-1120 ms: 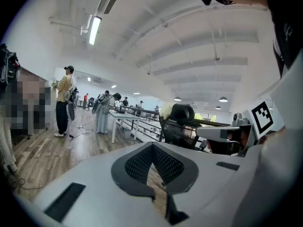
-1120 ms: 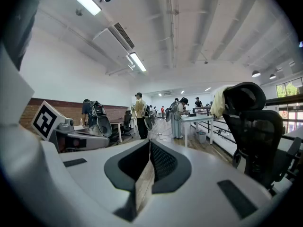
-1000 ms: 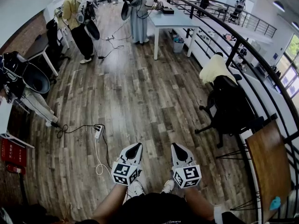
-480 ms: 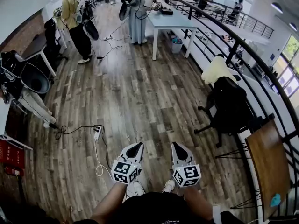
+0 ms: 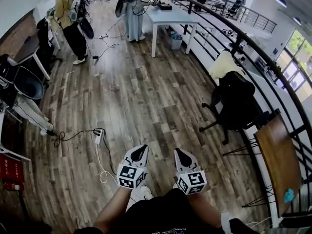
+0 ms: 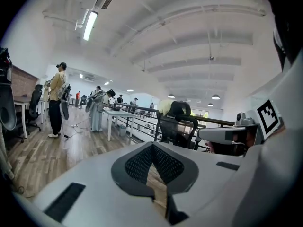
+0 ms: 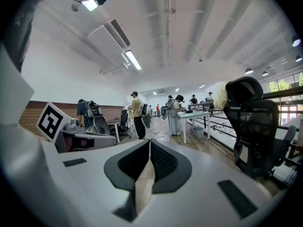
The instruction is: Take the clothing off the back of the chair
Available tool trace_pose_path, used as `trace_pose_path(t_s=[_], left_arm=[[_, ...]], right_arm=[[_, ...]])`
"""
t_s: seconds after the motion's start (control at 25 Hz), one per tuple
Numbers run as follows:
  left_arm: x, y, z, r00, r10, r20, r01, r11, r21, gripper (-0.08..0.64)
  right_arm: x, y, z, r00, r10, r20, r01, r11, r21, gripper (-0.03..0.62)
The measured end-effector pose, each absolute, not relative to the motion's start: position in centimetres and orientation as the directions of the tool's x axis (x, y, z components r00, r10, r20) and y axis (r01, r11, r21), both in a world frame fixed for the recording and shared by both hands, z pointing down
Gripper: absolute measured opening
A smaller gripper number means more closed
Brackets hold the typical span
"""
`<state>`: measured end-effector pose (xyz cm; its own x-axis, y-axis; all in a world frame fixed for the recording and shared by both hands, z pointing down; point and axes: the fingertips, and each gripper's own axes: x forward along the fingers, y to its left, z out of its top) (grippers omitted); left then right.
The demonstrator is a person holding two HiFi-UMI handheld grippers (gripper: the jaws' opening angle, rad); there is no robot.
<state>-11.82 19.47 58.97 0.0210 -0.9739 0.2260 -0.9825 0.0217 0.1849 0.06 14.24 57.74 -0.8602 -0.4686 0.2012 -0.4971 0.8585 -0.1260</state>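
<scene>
Head view: fingers of my left gripper (image 5: 142, 148) and right gripper (image 5: 177, 152) are closed on nothing, and the clothing (image 5: 225, 65) drapes the chair (image 5: 235, 101) back well ahead-right of them, so I should approach and open before pinching its top fold.

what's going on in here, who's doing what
A person holds a gripper in each hand, low in front of them. The left gripper and the right gripper are both shut and empty. The pale yellow clothing hangs over the back of a black office chair ahead to the right, untouched. Other people stand near a white table farther off.
</scene>
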Motion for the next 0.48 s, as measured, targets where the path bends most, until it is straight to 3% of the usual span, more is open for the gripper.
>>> trace_pose_path(t_s=[0.48], left_arm=[[-11.4,15.7,58.6,0.052,-0.974,0.22,-0.985,-0.013,0.172,0.011]], right_arm=[[-0.4,10.3,55.0,-0.846,-0.52,0.118,-0.532,0.839,-0.111,0.021]])
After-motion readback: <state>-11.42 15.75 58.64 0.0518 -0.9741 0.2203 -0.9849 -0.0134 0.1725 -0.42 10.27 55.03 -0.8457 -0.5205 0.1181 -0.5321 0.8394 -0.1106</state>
